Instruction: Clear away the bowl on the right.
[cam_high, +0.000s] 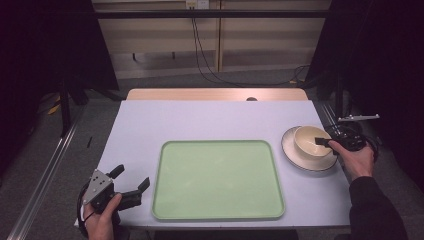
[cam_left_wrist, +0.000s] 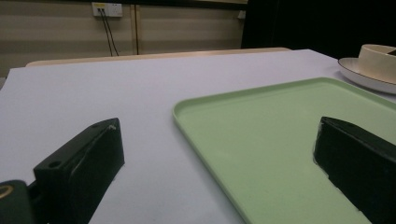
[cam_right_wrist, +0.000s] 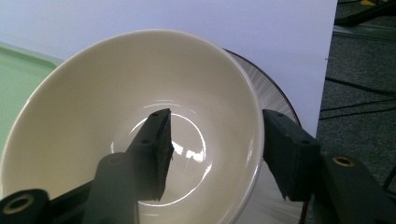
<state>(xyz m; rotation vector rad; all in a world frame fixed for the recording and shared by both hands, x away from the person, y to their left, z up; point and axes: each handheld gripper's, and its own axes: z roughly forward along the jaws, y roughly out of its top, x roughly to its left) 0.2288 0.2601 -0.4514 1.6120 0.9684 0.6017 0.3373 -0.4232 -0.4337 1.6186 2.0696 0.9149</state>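
Bowl (cam_right_wrist: 116, 93) cream, glossy, round, smooth ceramic, sits on ridged saucer (cam_high: 292, 151) at table (cam_high: 200, 120) right edge. Right claw (cam_right_wrist: 215, 149) straddles bowl rim, pads not yet pressing. Left claw (cam_high: 131, 181) released beside matte green tray (cam_high: 217, 177).

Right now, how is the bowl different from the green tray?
The bowl is round, deep and cream; the green tray is a flat rectangle with rounded corners. The bowl is much smaller than the tray. The bowl sits on a plate, while the tray lies straight on the table. The right gripper has its jaws astride the bowl's rim; nothing touches the tray. Both are empty.
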